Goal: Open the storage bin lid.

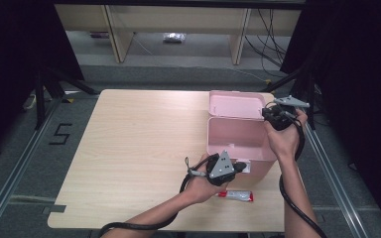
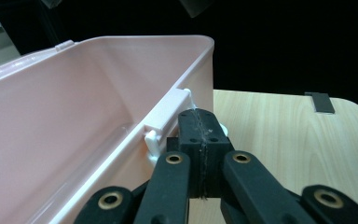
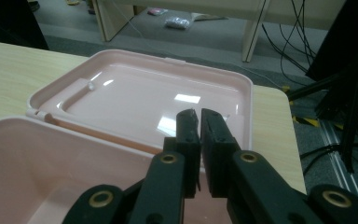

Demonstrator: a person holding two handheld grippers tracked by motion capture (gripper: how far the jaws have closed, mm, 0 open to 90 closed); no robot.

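Observation:
A pink plastic box [image 1: 217,141] stands at the right of the table with its lid [image 1: 235,104] swung back flat behind it. My left gripper [image 1: 240,166] is at the box's front wall, jaws shut. In the left gripper view its tips [image 2: 200,116] rest against the white latch [image 2: 165,116] on the box [image 2: 74,116]; I cannot tell whether the latch is pinched. My right gripper [image 1: 269,113] hovers over the box's far right corner. In the right gripper view [image 3: 199,116] a narrow gap separates its jaws, with nothing between them, above the lid [image 3: 135,88] and the box [image 3: 28,158].
A small red and white tube [image 1: 235,195] lies on the table in front of the box, just right of my left hand. The light wooden tabletop [image 1: 139,148] stretches out to the left. Black curtains and shelf legs stand beyond the far edge.

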